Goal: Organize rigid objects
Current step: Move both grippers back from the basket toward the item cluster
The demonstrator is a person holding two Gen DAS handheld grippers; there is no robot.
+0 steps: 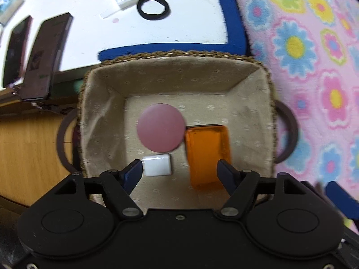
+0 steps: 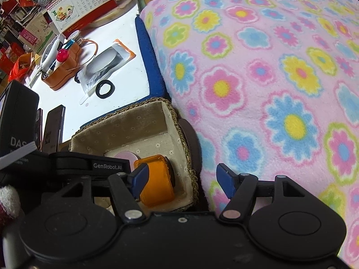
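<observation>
Woven basket (image 1: 175, 55) sat directly below my left gripper (image 1: 179, 170), jaws wide and empty, above the orange case (image 1: 207, 154), mauve disc (image 1: 161, 127) (white block (image 1: 157, 164) beside); right gripper (image 2: 180, 179) hovered open, empty.

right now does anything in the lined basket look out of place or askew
Nothing stands out. The round mauve disc, white square block and translucent orange rectangular box all lie flat inside the woven fabric-lined basket. The disc's edge meets the orange box's corner.
</observation>
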